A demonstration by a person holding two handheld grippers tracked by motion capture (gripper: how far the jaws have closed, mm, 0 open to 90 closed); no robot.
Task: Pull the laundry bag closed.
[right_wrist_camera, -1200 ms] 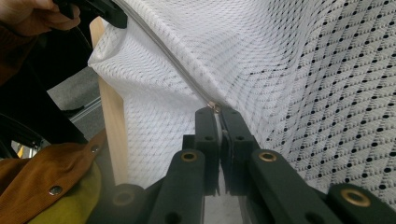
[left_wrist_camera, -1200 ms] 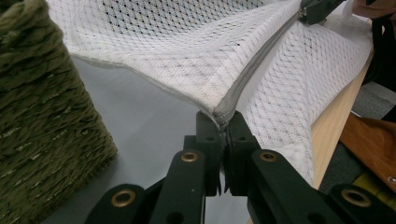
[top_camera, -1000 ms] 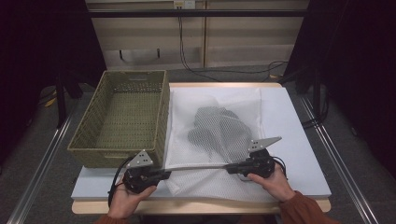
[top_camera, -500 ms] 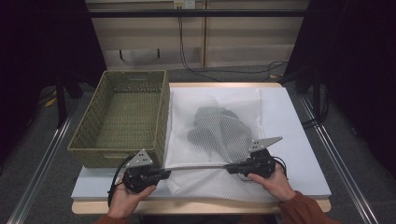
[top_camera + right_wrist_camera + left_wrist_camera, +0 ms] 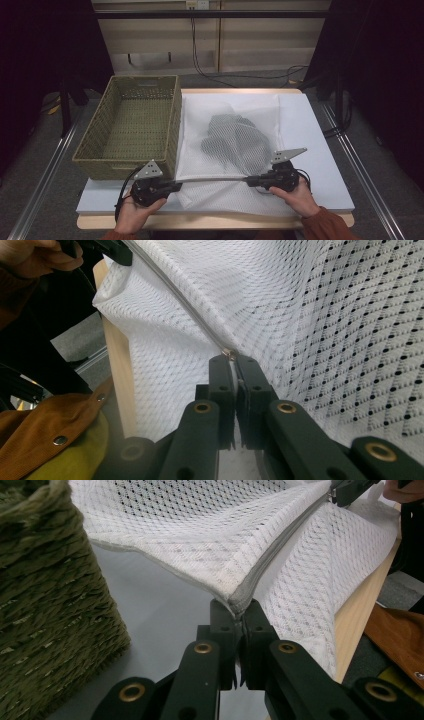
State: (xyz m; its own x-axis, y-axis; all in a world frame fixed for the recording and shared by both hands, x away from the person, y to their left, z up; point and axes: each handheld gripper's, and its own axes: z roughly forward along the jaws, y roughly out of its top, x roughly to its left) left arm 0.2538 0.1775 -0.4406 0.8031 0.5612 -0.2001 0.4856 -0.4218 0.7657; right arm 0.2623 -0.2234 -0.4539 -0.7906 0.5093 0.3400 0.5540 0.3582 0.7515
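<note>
A white mesh bag [image 5: 205, 115] lies flat on the pale table top [image 5: 320, 150], and a dark garment [image 5: 235, 140] shows through the mesh. The bag's grey zipper edge [image 5: 212, 178] is stretched taut between my two grippers near the front of the table. My left gripper [image 5: 176, 186] is shut on the zipper's left end, and the left gripper view shows the seam [image 5: 280, 550] pinched at the jaw tips [image 5: 241, 611]. My right gripper [image 5: 248, 181] is shut on the zipper's right end, gripping it at its tips [image 5: 232, 360].
A green woven basket [image 5: 120, 167] with nothing inside it stands left of the bag, its front corner close to my left gripper and its wall [image 5: 45, 595] right beside the jaws. The wooden table edge [image 5: 117, 370] runs just in front of the bag.
</note>
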